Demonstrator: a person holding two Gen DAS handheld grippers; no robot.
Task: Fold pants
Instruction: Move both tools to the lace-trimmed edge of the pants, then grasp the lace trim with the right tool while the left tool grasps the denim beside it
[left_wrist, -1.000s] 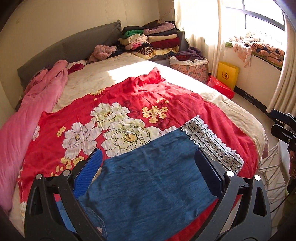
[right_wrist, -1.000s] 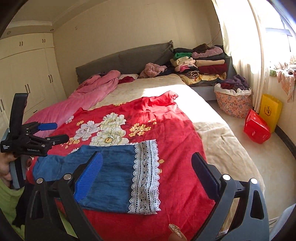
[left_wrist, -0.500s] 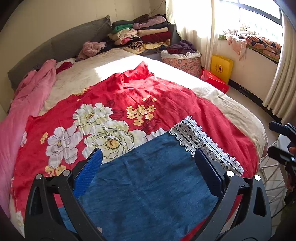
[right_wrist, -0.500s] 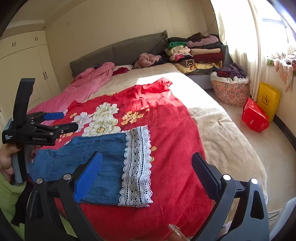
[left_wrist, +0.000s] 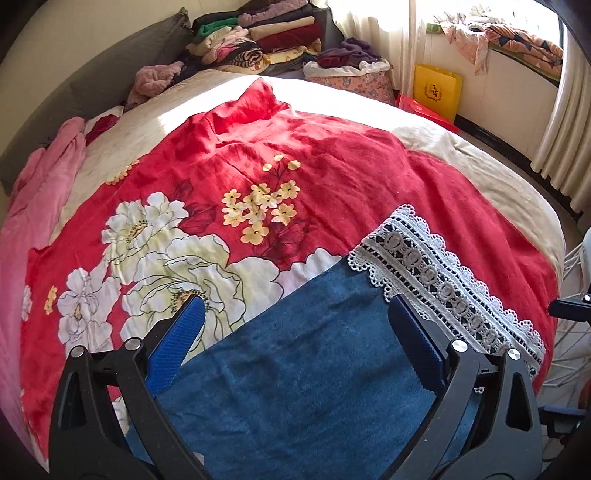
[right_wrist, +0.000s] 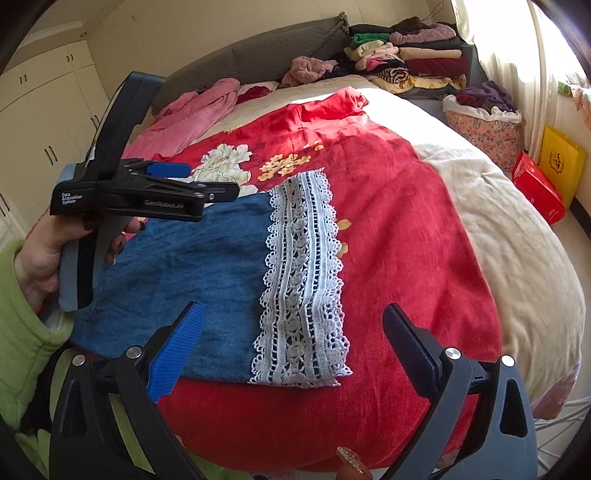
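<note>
Blue denim pants (left_wrist: 306, 373) with a white lace hem (left_wrist: 436, 277) lie flat on a red floral blanket (left_wrist: 332, 173) near the bed's front edge. They also show in the right wrist view (right_wrist: 199, 266), lace hem (right_wrist: 303, 280) toward the right. My left gripper (left_wrist: 295, 332) is open and empty, hovering over the denim. It shows from the side in the right wrist view (right_wrist: 177, 188). My right gripper (right_wrist: 291, 332) is open and empty above the lace hem near the blanket's front edge.
A pink blanket (right_wrist: 195, 114) lies on the bed's left side. Folded clothes (right_wrist: 410, 59) are stacked at the head. A floral laundry basket (right_wrist: 487, 129), a yellow bag (right_wrist: 561, 162) and a red box (right_wrist: 539, 188) stand on the floor at the right.
Both grippers have moved forward and lower toward the pants, which now fill more of each view. The pants have not moved. Both grippers stay open.
</note>
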